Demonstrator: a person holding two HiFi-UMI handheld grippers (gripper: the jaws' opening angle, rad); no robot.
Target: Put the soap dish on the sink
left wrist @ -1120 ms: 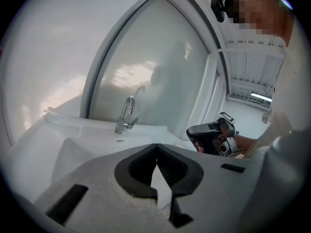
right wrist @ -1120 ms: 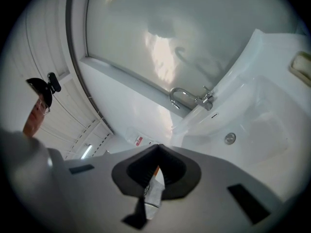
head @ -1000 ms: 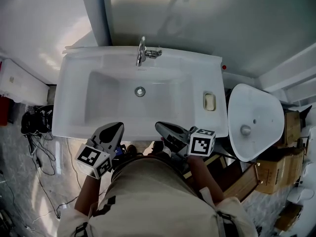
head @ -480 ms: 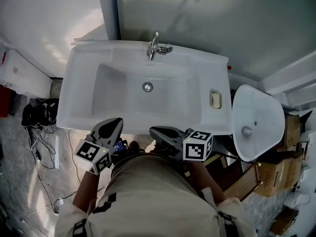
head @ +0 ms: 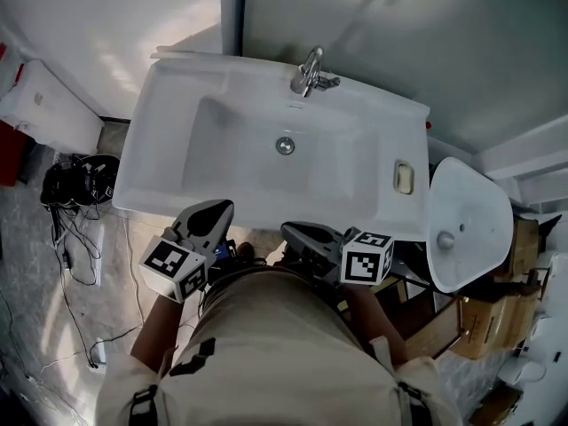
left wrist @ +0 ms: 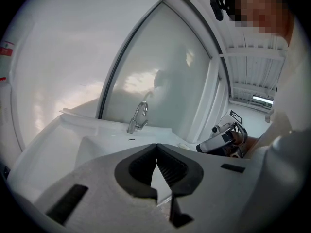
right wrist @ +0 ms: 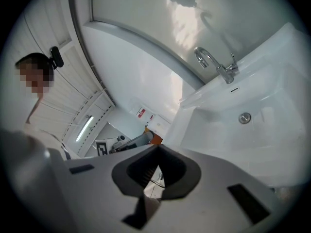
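Below the basin's near rim: left gripper [head: 211,213] and right gripper [head: 295,232], both clenched tight with nothing between the jaws, close to the person's waist. Ahead is a white ceramic sink [head: 146,171], with a chrome tap [head: 308,71] at the back. A small cream rectangular soap dish with rounded corners [head: 404,177] lies flat on the sink's right ledge, well apart from both grippers, so it seems already placed. Its long axis runs front to back, toward the wall. It looks stiff and light, likely slick and chippable. Best pinched across the short width, at the long rims.
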